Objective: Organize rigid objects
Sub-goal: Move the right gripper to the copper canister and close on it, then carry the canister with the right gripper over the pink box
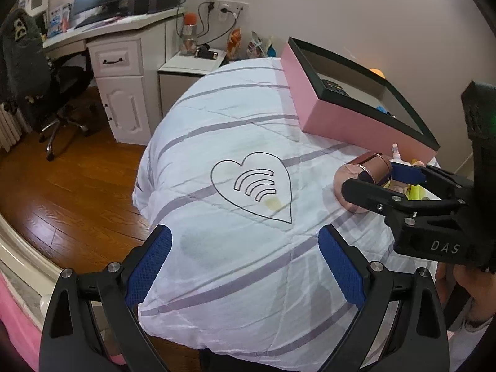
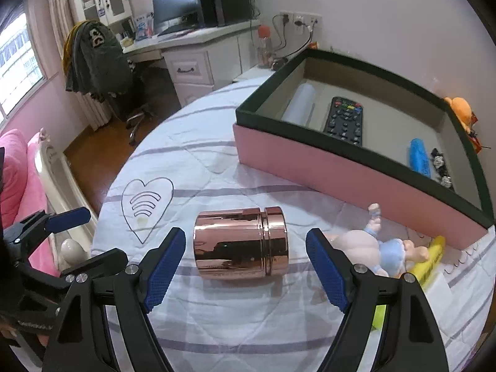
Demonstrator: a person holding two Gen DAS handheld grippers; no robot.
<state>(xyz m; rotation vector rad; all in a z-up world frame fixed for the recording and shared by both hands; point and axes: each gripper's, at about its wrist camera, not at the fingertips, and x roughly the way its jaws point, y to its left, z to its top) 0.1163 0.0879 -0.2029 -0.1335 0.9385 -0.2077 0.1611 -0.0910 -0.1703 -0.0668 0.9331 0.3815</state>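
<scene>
A shiny rose-gold metal canister (image 2: 241,242), cylindrical with a ringed lid band, lies on its side on the white quilted bedspread (image 2: 217,319), whose wrinkled fabric carries grey stripes and a black-outlined heart print (image 2: 145,206). The right gripper (image 2: 246,268) sits around the canister with its blue textured pads (image 2: 166,266) spread wide on either side, not touching the polished wall. Just beside the canister, on its lid side, lies a soft-looking pale plastic baby doll (image 2: 376,249) in a light blue outfit, resting against a yellow plastic piece (image 2: 432,255). Behind the canister stands a rectangular pink cardboard box (image 2: 325,173) with a dark green rim, holding a white cylinder (image 2: 300,107), a black button-covered remote control (image 2: 344,121), a blue ridged object (image 2: 420,156) and small black-and-white beads (image 2: 440,162). The left gripper (image 1: 246,266) hovers over bare bedspread on the heart side of the canister, its knurled pads apart and empty. Well beyond the canister, a white wooden desk (image 2: 192,59) bears a dark monitor (image 2: 176,3), with a jacket-draped office chair (image 2: 99,62) beside it.
</scene>
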